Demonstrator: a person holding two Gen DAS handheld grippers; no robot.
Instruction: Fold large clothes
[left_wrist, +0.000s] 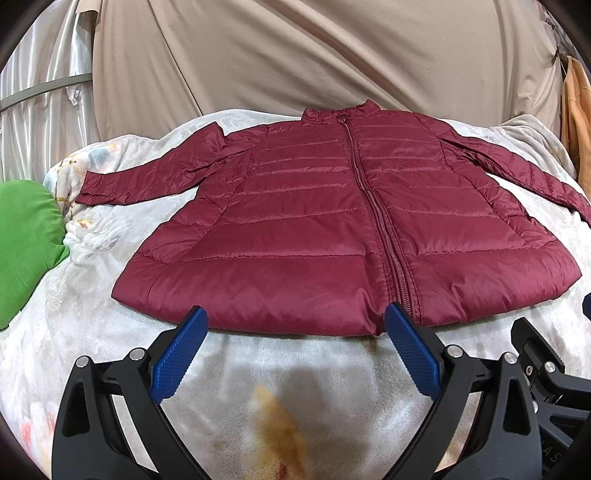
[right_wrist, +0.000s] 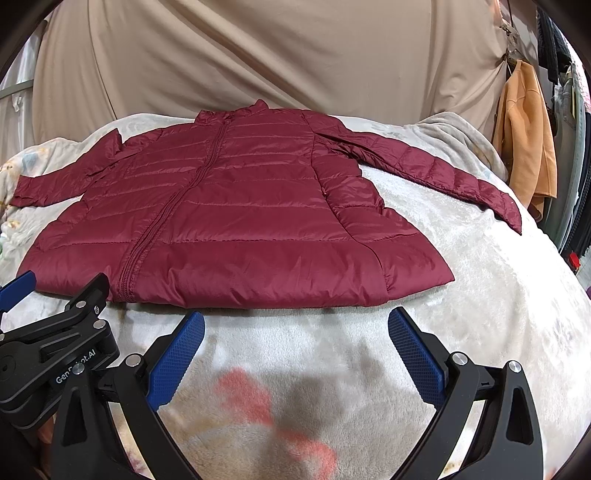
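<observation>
A dark red quilted jacket (left_wrist: 314, 221) lies flat and zipped on a white fleece blanket (left_wrist: 314, 369), both sleeves spread outward, collar at the far side. My left gripper (left_wrist: 295, 317) hovers open just before the jacket's near hem, left of the zip. In the right wrist view the same jacket (right_wrist: 229, 221) fills the middle, and my right gripper (right_wrist: 295, 317) stands open just short of the hem, right of the zip. The left gripper's black body (right_wrist: 55, 350) shows at the lower left there. Nothing is held.
A green cushion (left_wrist: 26, 243) sits at the blanket's left edge. A beige sheet (left_wrist: 314, 59) hangs behind. An orange garment (right_wrist: 524, 147) hangs at the right, with dark clothes beyond. Bare blanket (right_wrist: 498, 295) lies right of the jacket.
</observation>
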